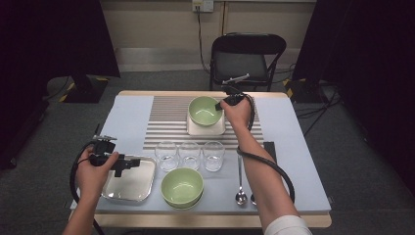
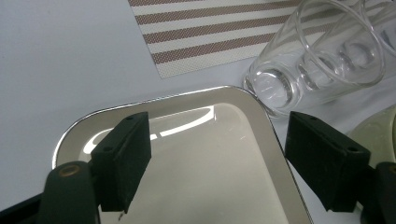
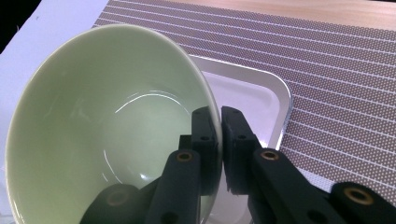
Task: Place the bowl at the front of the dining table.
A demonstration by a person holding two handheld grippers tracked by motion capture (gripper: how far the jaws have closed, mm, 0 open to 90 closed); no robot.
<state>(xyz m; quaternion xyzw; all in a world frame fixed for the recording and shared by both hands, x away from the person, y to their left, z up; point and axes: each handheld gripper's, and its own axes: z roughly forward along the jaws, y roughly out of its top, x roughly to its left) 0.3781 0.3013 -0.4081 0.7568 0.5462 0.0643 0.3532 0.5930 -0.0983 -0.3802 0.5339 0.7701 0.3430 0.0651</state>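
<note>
Green bowl (image 3: 102, 135): tilted, rim pinched by right gripper (image 3: 219, 140), over white tray (image 3: 261, 93).
Left gripper (image 2: 217, 154): jaws wide, holding nothing, above steel tray (image 2: 196, 186).

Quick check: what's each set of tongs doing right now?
Left tongs: open, empty, over the steel tray.
Right tongs: shut on the rim of the green bowl.

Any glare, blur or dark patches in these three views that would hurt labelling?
High view: soft overall, dark corners, table evenly lit. Left gripper view: bright lamp streaks on the steel tray; the glass slightly soft. Right gripper view: sharp; faint arc highlights inside the green bowl, whose rim the right gripper pinches.
</note>
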